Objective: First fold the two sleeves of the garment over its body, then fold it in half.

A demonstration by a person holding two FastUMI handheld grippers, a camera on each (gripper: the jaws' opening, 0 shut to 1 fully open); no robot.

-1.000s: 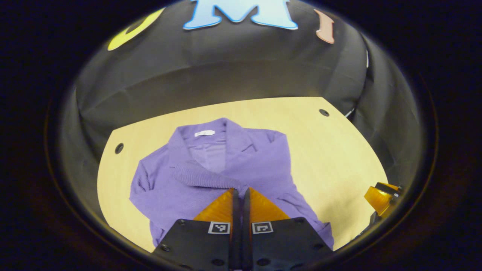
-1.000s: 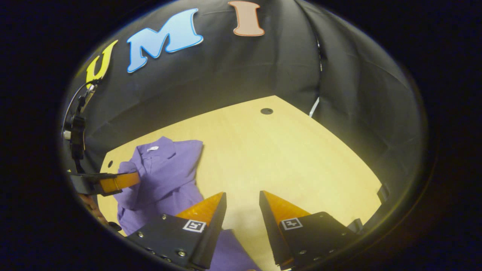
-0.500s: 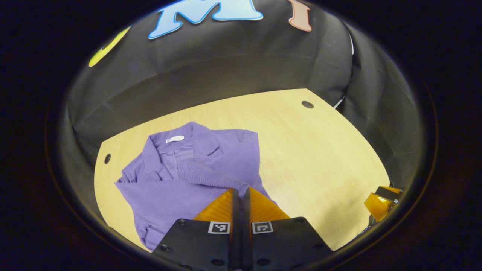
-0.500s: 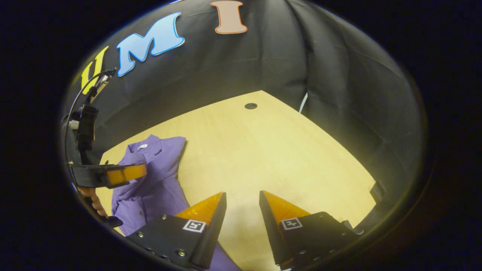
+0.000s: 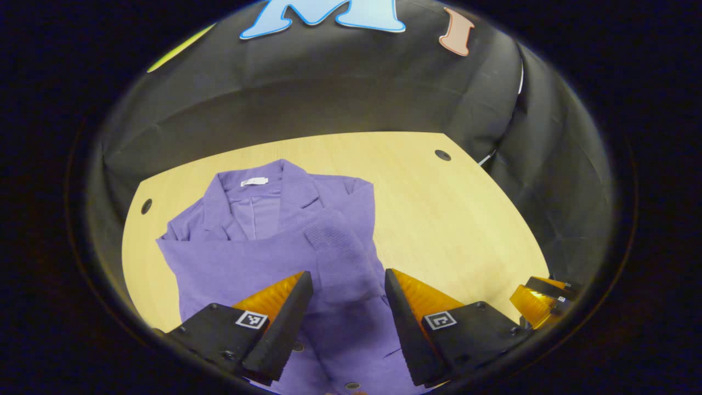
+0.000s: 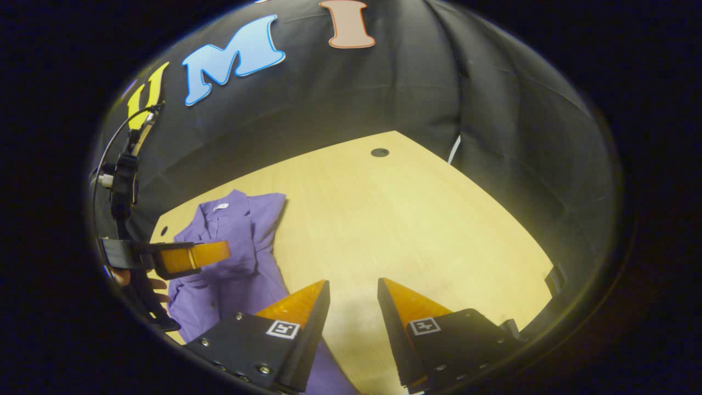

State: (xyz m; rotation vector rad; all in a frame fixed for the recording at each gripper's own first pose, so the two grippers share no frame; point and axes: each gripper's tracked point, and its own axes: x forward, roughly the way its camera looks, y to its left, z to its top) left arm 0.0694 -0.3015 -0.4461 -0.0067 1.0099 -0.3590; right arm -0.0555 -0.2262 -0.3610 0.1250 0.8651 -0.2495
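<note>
Left gripper point(image 5: 347, 280), seen in the left gripper view with its two fingers spread wide apart and nothing held between them; it hangs above the purple garment point(image 5: 274, 241), whose folded sleeve point(image 5: 337, 247) lies in the gap between the fingers, apparently free of both, though whether the tips graze the cloth cannot be told. The sleeve lies across the garment's body, its ribbed cuff toward the collar side. The garment lies flat on the light wooden table point(image 5: 449, 219), collar point(image 5: 255, 189) toward the far edge, a small white label showing inside the neck. Right gripper point(image 6: 354, 291), seen in the right gripper view, likewise open and empty, its fingers held over bare table just beside the garment's edge point(image 6: 230, 274). In that same view the left gripper point(image 6: 192, 257) shows at the left, above the garment, with a hand point(image 6: 140, 282) on its handle. Dark round holes point(image 5: 442, 155) mark the table's far corners. The right gripper's finger point(image 5: 535, 296) appears at the lower right of the left gripper view.
</note>
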